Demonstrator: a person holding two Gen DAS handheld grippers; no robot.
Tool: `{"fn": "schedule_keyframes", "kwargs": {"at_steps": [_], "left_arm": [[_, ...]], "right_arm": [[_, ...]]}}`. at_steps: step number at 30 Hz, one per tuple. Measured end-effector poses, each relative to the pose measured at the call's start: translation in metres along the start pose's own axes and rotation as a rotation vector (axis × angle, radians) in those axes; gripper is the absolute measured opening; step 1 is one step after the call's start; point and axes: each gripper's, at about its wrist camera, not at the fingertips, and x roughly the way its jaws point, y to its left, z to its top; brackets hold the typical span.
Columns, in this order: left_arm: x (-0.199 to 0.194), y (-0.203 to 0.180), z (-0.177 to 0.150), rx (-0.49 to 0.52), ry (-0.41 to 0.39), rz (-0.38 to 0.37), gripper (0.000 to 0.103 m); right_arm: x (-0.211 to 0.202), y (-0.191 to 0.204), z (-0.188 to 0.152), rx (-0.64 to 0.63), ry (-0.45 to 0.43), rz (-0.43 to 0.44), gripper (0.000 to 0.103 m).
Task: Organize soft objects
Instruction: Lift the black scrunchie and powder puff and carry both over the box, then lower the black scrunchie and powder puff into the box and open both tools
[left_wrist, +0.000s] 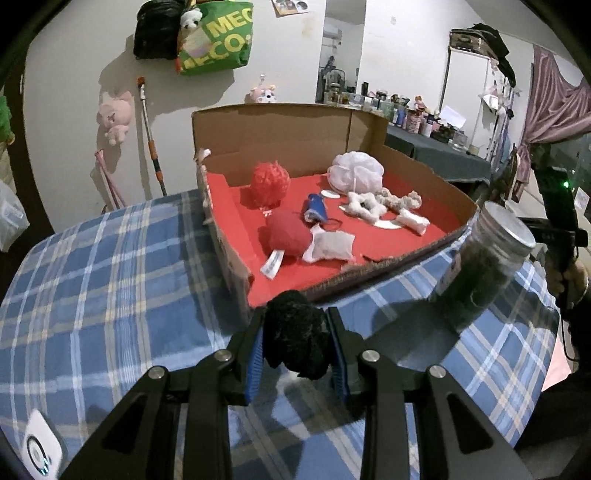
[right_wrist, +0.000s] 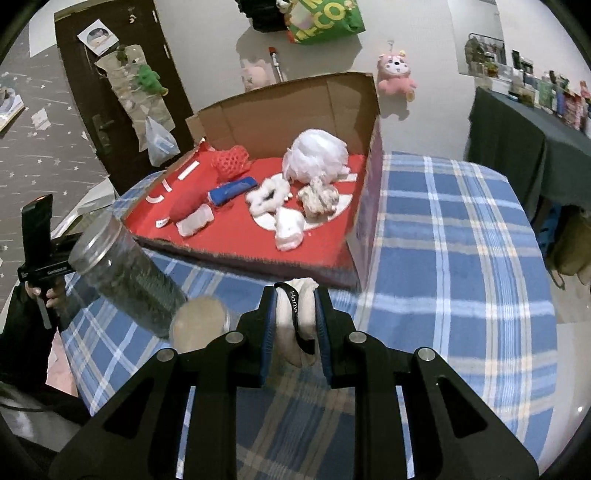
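My left gripper (left_wrist: 295, 332) is shut on a fuzzy black soft toy (left_wrist: 295, 334), held above the plaid cloth just short of the cardboard box (left_wrist: 295, 129). My right gripper (right_wrist: 297, 321) is shut on a white soft item with a black strap (right_wrist: 301, 310), near the box's front edge (right_wrist: 240, 254). On the red floor of the box lie a red pompom (left_wrist: 269, 182), a white mesh puff (left_wrist: 356, 170), a red cushion (left_wrist: 286, 232), a blue toy (left_wrist: 316, 212), a white star-shaped toy (left_wrist: 364, 206) and a knotted rope toy (left_wrist: 400, 201).
A clear jar with a metal lid (left_wrist: 484, 266) stands on the blue plaid cloth (left_wrist: 110, 277) by the box's corner, and a smaller round lid (right_wrist: 199, 325) sits beside it. Plush toys and bags hang on the wall behind. A cluttered dark table (right_wrist: 517, 122) stands at the right.
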Motion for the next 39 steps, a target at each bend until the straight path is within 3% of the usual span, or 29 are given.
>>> {"fn": "schedule_keyframes", "kwargs": {"at_steps": [13, 23, 27, 39], "left_arm": [[0.04, -0.022, 0.066, 0.085, 0.099, -0.077, 0.033], [0.094, -0.055, 0.111, 0.162, 0.222, -0.166, 0.033], [0.118, -0.066, 0.122, 0.188, 0.276, -0.189, 0.033], [0.174, -0.077, 0.126, 0.228, 0.4, -0.157, 0.033]], "right_arm": [[0.035, 0.017, 0.056, -0.083, 0.059, 0.104, 0.02], [0.084, 0.046, 0.084, -0.192, 0.18, 0.138, 0.02], [0.105, 0.049, 0.093, -0.212, 0.239, 0.162, 0.02], [0.153, 0.057, 0.103, -0.28, 0.37, 0.161, 0.021]]}}
